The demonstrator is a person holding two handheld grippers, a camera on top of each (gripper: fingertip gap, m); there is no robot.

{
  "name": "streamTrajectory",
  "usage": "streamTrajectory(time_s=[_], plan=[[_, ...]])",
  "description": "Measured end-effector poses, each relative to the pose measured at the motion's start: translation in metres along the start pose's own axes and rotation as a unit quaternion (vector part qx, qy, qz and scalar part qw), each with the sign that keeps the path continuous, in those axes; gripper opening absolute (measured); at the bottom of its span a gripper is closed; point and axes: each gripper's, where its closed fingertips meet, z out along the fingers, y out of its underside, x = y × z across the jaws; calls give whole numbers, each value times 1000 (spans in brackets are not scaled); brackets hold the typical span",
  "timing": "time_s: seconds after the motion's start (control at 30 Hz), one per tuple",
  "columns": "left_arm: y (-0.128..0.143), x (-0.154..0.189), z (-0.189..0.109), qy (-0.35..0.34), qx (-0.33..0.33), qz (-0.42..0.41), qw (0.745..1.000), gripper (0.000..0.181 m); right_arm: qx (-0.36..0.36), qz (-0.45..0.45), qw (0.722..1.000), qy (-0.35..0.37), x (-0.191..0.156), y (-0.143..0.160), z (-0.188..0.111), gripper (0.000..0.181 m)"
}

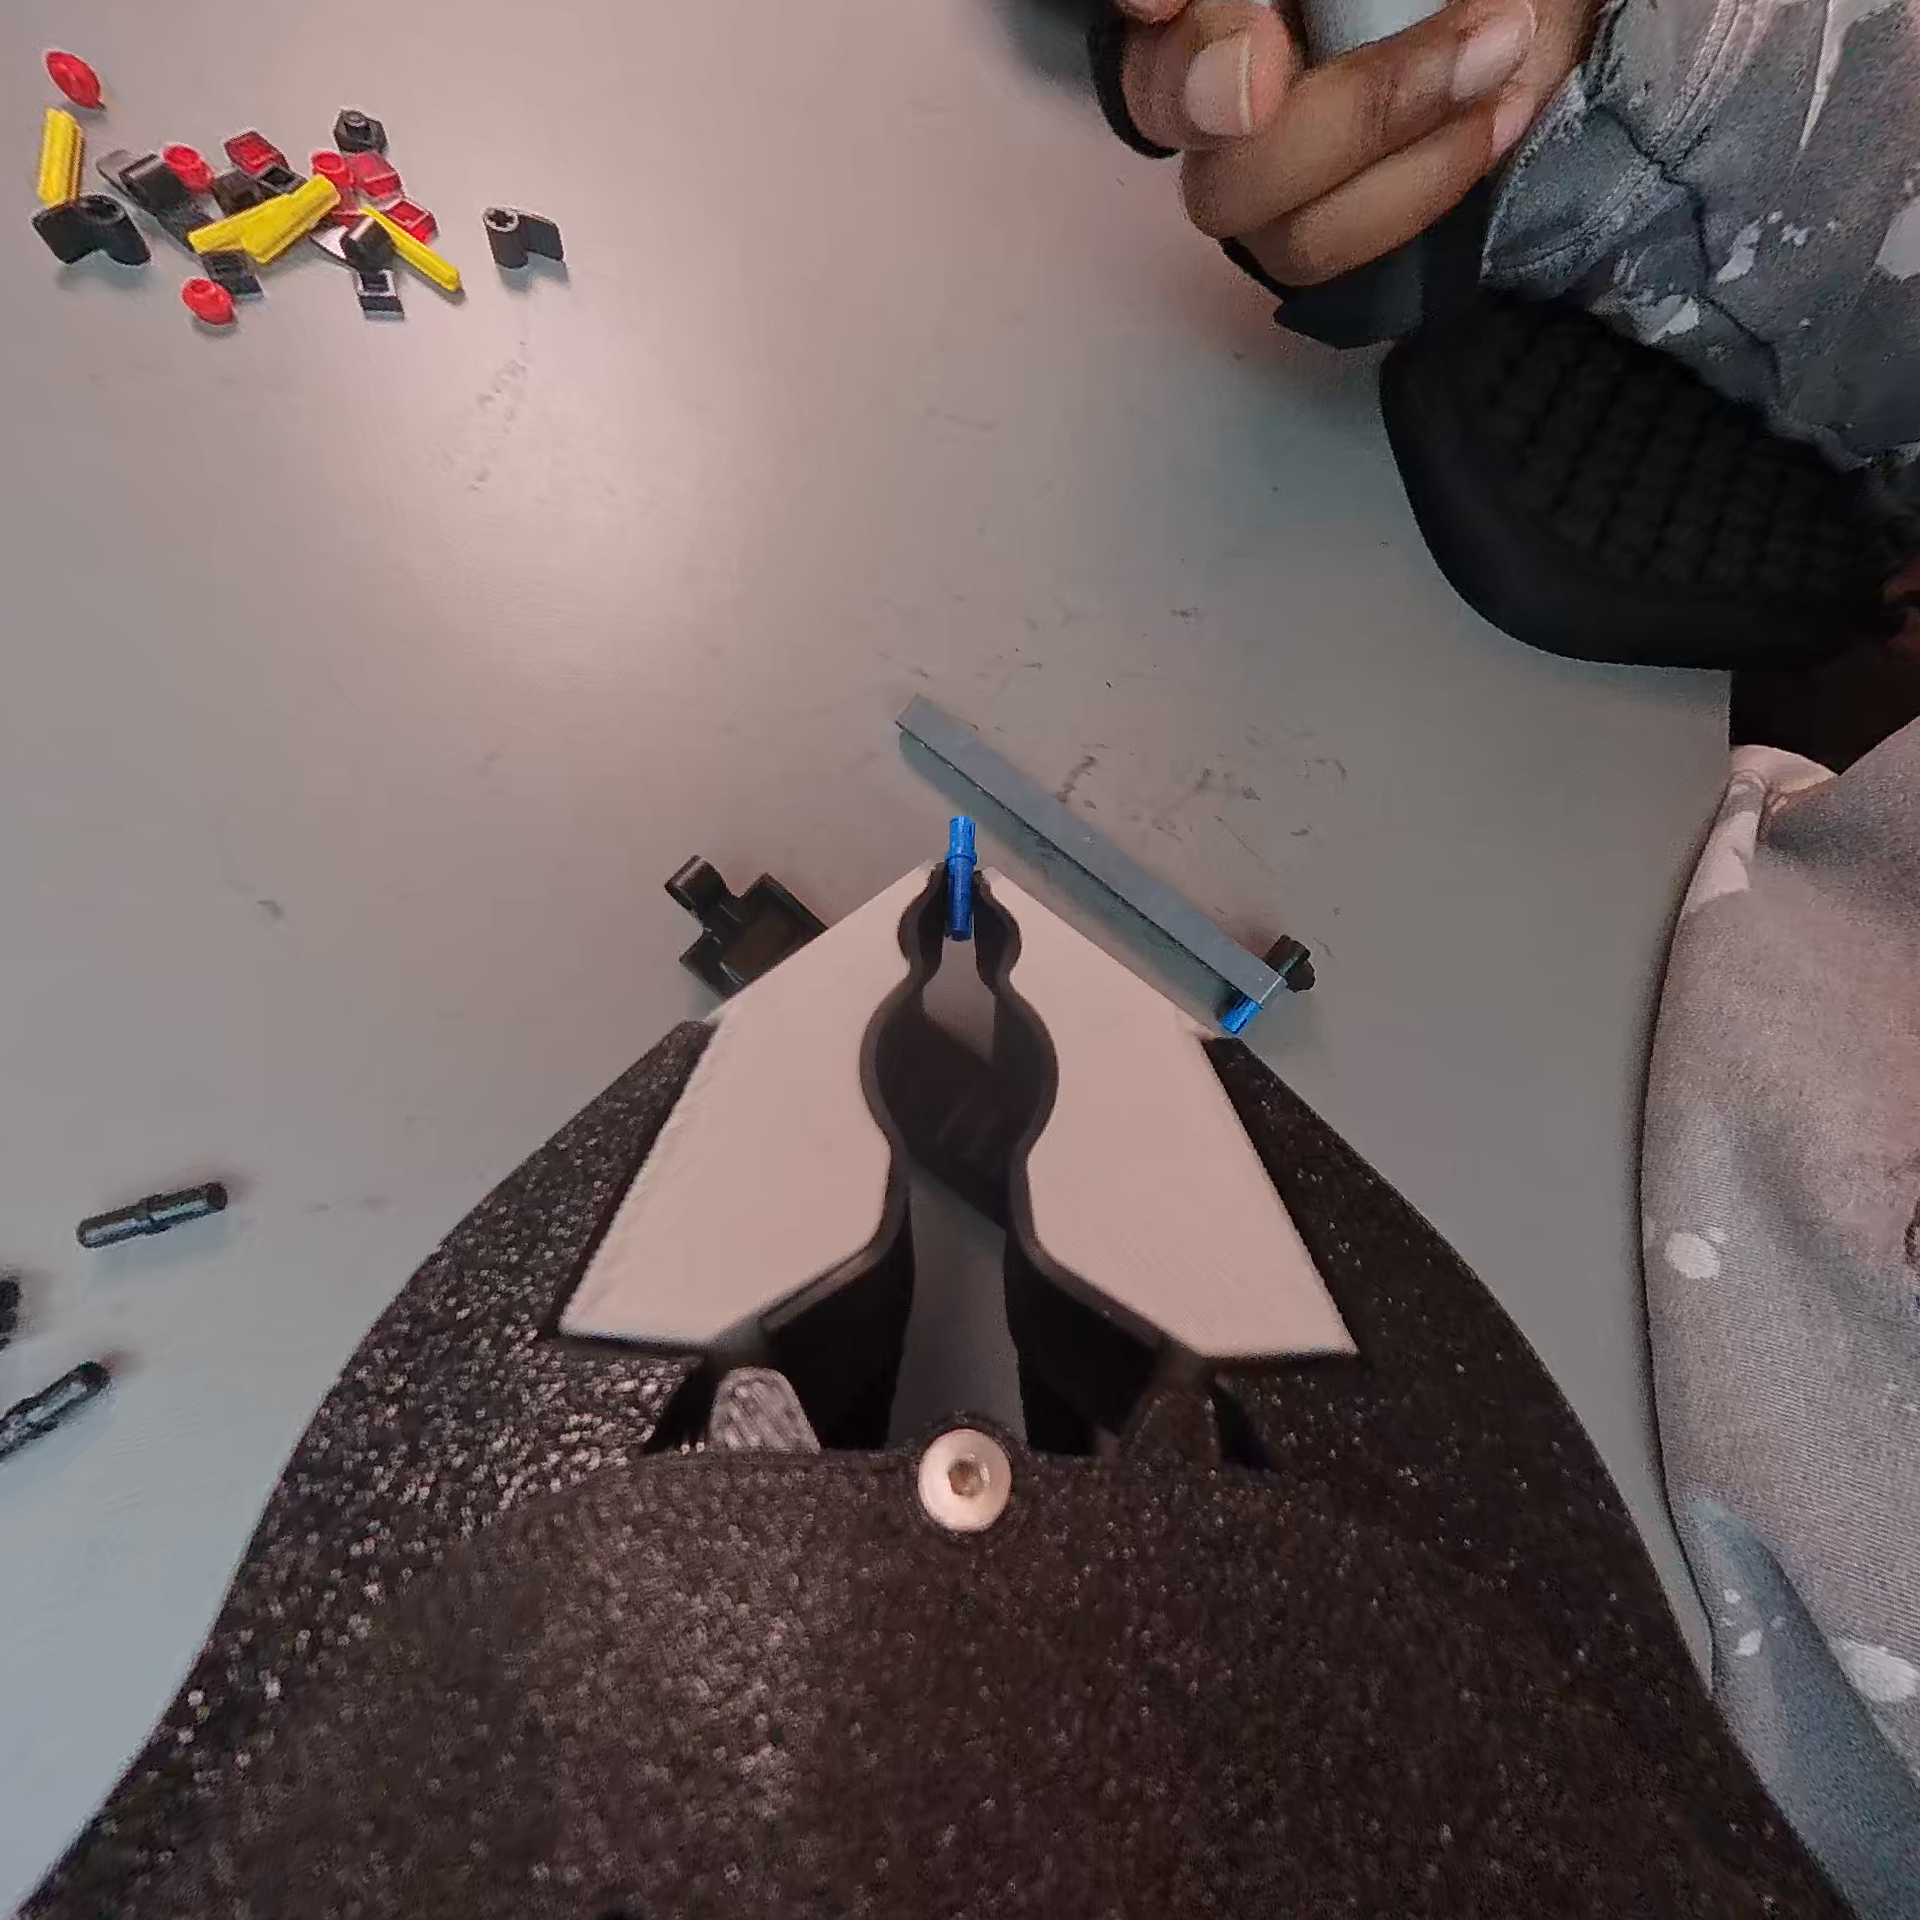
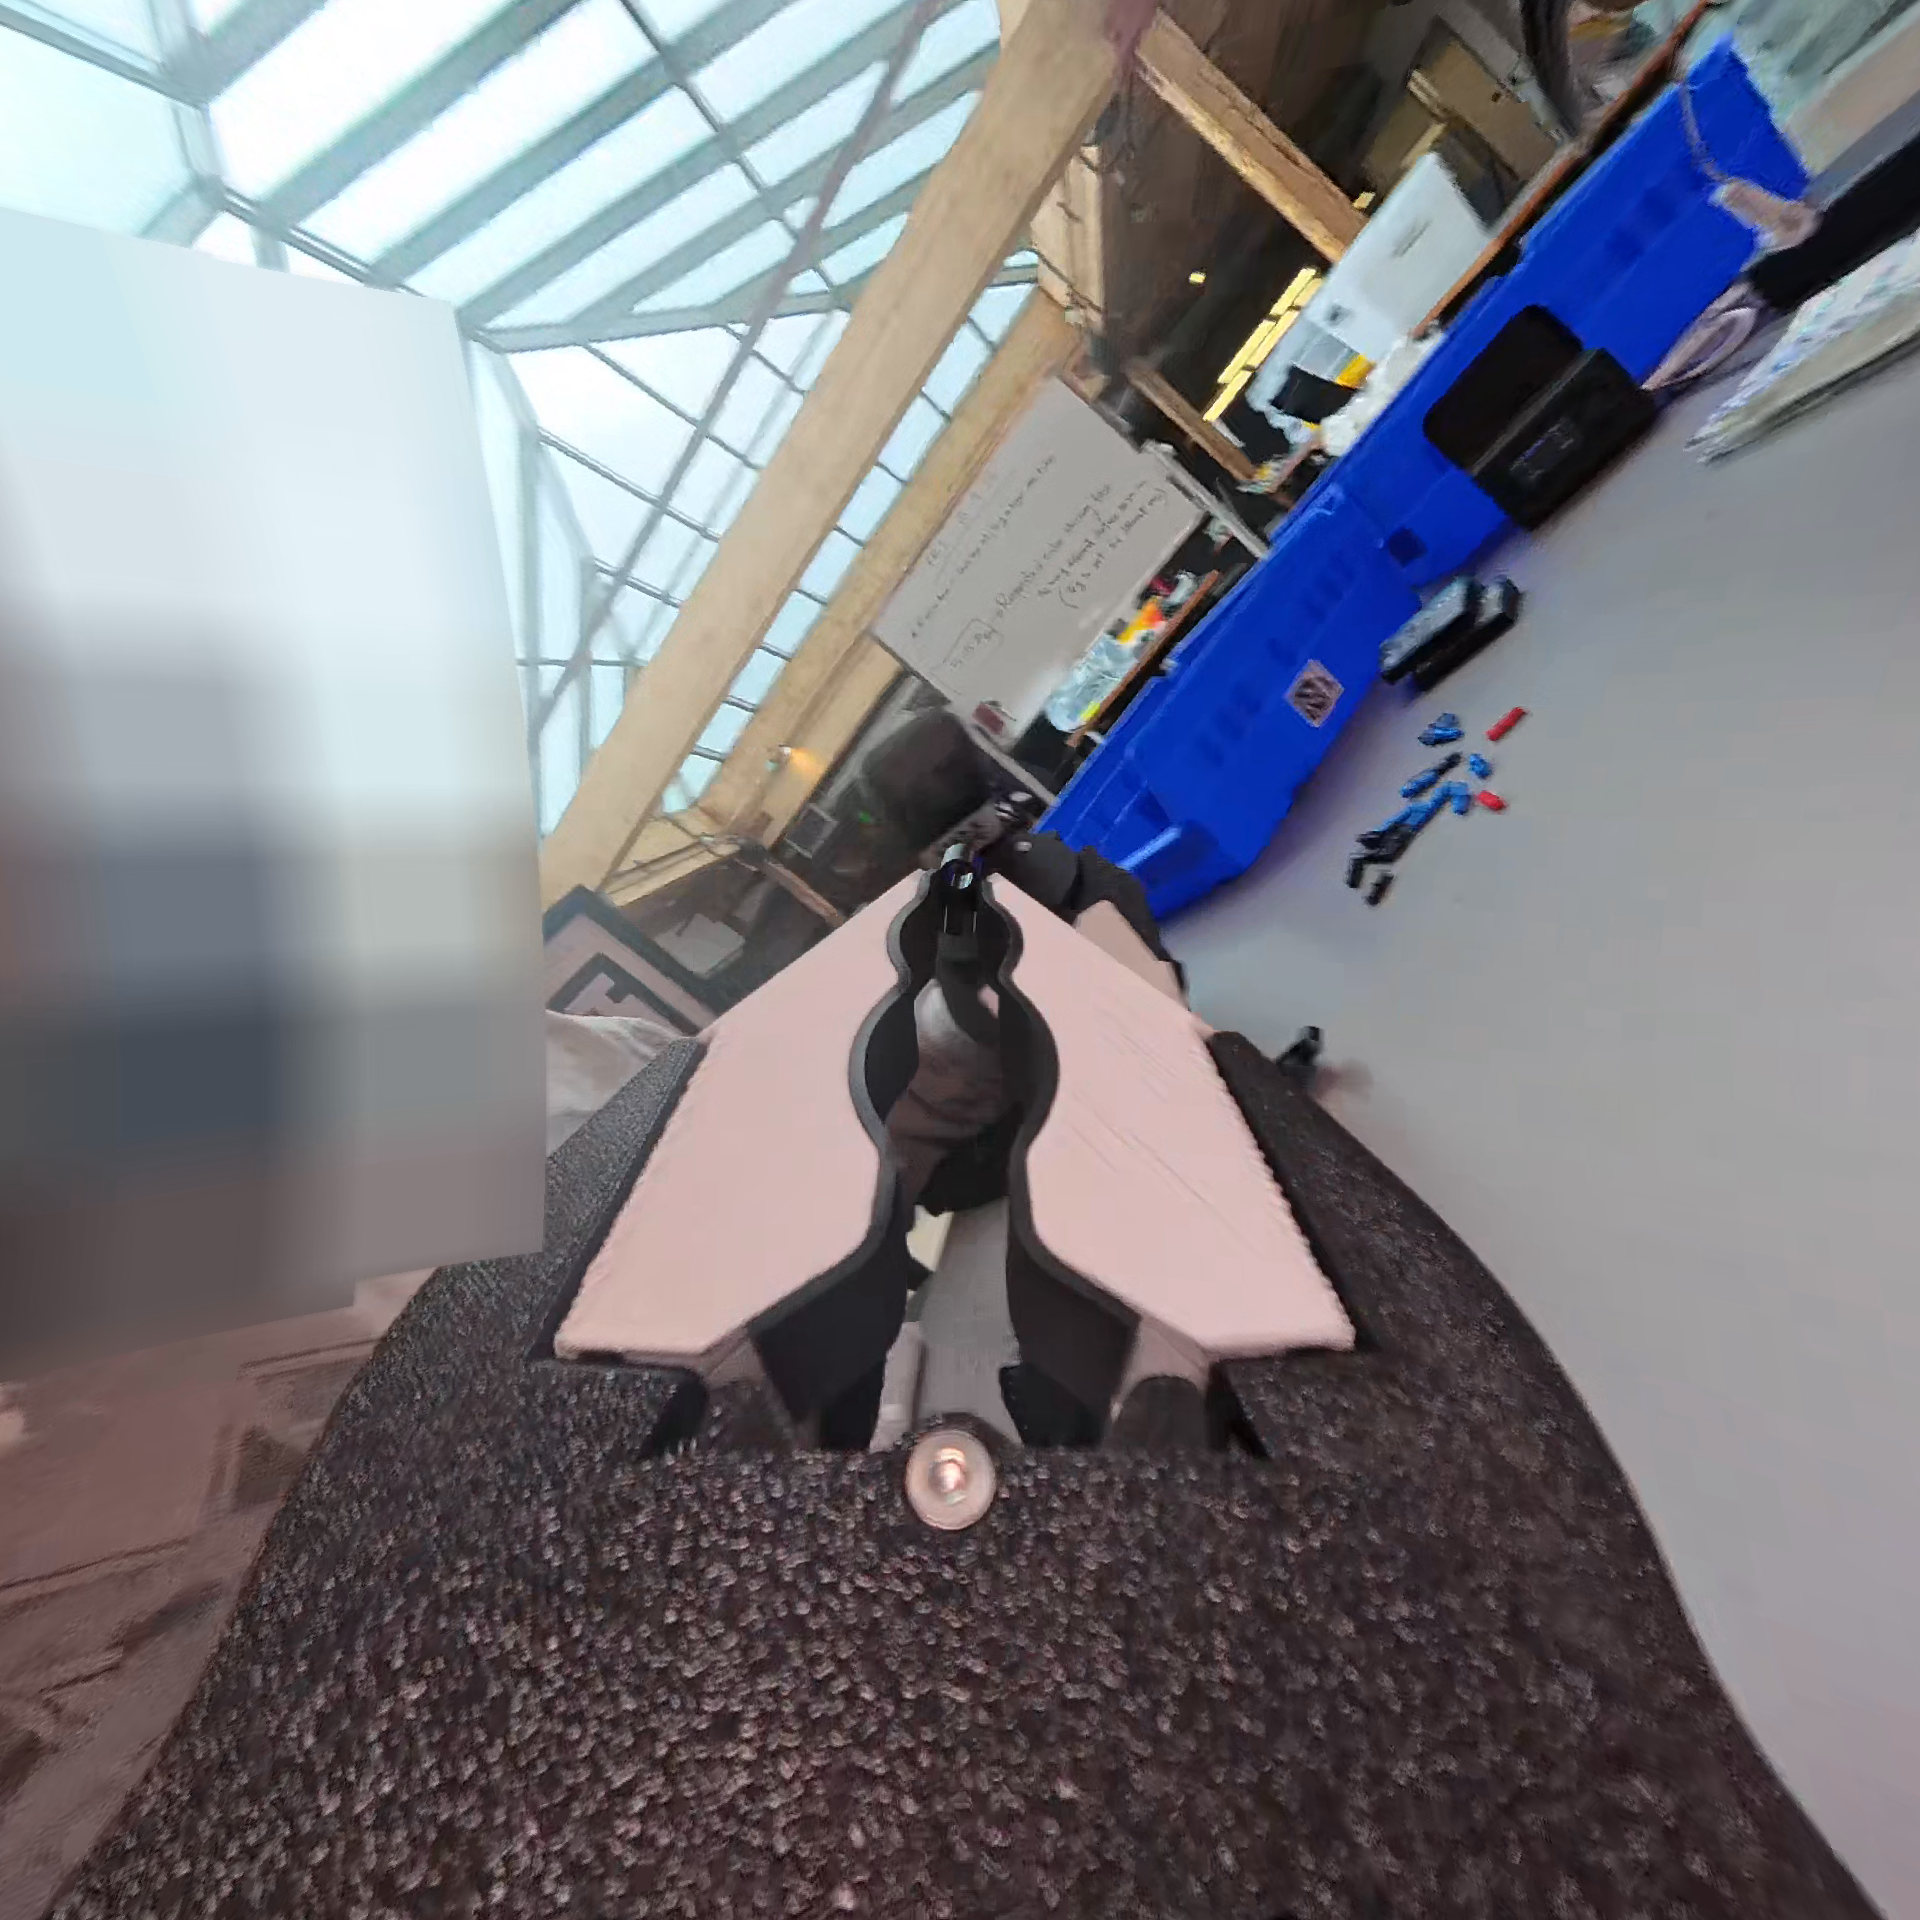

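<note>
My left gripper (image 1: 961, 883) is shut on a small blue pin (image 1: 961, 868) that sticks out past the fingertips, just above the grey table (image 1: 623, 582). A long grey beam (image 1: 1081, 857) lies right behind the pin, with a blue pin (image 1: 1236, 1016) and a black pin (image 1: 1291, 961) at its near end. A black flat piece (image 1: 743, 925) lies left of the fingertips. My right gripper (image 2: 954, 896) is tilted up off the table and is shut on a small dark pin (image 2: 952, 904).
A pile of red, yellow and black small parts (image 1: 249, 197) lies far left. Black pins (image 1: 151, 1216) lie at the left edge. A hand (image 1: 1340, 125) and sleeve hold the other gripper top right. Blue bins (image 2: 1382, 582), a black box (image 2: 1538, 426) and small blue and red parts (image 2: 1444, 790) show in the right view. The grippers' ends are close to 15 cm from one another. The right gripper is farther from the black flat piece (image 1: 743, 925), some 15 cm, than the left, some 4 cm.
</note>
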Motion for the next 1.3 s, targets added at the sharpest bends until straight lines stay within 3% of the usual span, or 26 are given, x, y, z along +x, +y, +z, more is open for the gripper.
streamTrajectory(time_s=[0.03,0.1,0.23,0.33,0.43,0.53,0.6,0.7,0.8,0.87,0.97,1.03,1.13,1.2,1.3], plan=[[0,0,0,-1,1,-1,1000,3,-12,-18,999,48,15,-1,1,7],[-1,-1,-1,-1,5,-3,1000,3,-59,-87,977,183,57,-3,-3,7],[-3,-1,-3,-4,16,-3,1000,3,-182,-229,849,440,137,-18,-38,7],[-5,-1,-5,-9,25,0,1000,3,-244,-269,770,524,169,-32,-54,7],[-6,-1,-7,-11,31,2,999,3,-271,-288,733,554,185,-40,-58,7],[-6,-1,-8,-14,35,4,999,3,-272,-294,729,555,183,-42,-57,22],[-7,-1,-9,-15,38,6,999,3,-241,-303,744,544,171,-50,-55,29],[-12,-3,-14,-22,53,8,998,3,-153,-339,775,512,133,-75,-48,28],[-29,-12,-31,-51,98,12,994,3,-105,-355,804,465,92,-81,-44,24],[-44,-22,-53,-85,140,17,986,3,-117,-353,828,420,72,-65,-38,22],[-66,-43,-102,-167,205,33,964,3,-189,-344,849,353,60,-19,-26,22],[-78,-58,-145,-237,251,38,938,3,-258,-358,842,309,58,19,-16,22],[-72,-92,-214,-370,269,16,889,3,-355,-399,803,265,63,66,-7,22],[-44,-123,-254,-462,233,-34,855,3,-404,-404,783,245,69,89,-2,21],[10,-156,-282,-509,165,-131,835,3,-448,-418,759,220,77,107,6,26]])
